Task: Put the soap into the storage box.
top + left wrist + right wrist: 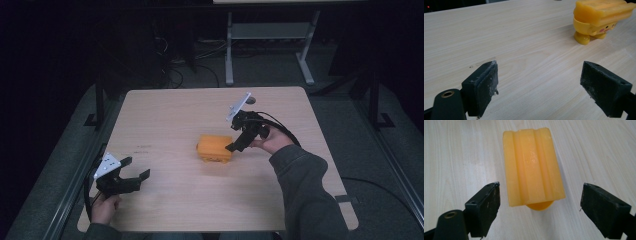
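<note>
1. Overhead, high view: yellow toy (215,148) mid-table (165,120); right gripper (239,142) released at its right end.
2. Left gripper view: left gripper (537,85) released, well apart from the toy (599,18).
3. Right gripper view: toy (532,165) likely light, smooth, rigid plastic; long axis runs away between the jaws. Grip the long flanks.

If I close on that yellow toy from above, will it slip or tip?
The yellow toy looks like glossy moulded plastic, so the right gripper, open around its ridged top, may slip somewhat. It stands on small rounded feet under a wider block, so a sideways push could probably tip it. It seems rigid and likely light.
</note>
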{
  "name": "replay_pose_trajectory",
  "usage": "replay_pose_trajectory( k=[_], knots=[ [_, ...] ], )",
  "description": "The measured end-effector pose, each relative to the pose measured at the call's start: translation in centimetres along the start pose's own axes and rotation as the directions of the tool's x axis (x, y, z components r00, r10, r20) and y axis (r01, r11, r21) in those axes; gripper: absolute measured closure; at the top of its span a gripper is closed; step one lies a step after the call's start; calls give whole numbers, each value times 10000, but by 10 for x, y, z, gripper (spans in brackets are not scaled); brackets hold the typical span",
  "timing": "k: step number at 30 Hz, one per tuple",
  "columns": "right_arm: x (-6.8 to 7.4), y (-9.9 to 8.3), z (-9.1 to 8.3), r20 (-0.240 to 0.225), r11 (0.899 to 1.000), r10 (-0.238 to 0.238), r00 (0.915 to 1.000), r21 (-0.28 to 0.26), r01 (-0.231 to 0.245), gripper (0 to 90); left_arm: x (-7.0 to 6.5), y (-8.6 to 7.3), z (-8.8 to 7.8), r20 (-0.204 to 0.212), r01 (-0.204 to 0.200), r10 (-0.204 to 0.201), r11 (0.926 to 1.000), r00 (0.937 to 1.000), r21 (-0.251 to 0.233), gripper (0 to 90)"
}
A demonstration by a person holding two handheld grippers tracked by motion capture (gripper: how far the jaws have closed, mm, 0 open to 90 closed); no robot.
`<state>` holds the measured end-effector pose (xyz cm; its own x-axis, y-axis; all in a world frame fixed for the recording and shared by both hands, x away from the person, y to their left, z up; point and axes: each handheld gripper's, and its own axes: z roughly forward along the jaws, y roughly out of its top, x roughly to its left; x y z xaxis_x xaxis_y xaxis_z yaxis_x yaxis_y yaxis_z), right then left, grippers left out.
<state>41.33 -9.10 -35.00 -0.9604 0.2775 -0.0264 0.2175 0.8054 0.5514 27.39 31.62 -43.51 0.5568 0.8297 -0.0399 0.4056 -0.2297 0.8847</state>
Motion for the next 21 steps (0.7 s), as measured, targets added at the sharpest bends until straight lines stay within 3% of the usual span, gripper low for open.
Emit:
replay_pose_trajectory(
  k=[21],
  knots=[
    [3,-24,-11,159,9993,379,9992,65,-381,160,-1,0,1,9,-4,3,10000,10000,39,141]
  ],
)
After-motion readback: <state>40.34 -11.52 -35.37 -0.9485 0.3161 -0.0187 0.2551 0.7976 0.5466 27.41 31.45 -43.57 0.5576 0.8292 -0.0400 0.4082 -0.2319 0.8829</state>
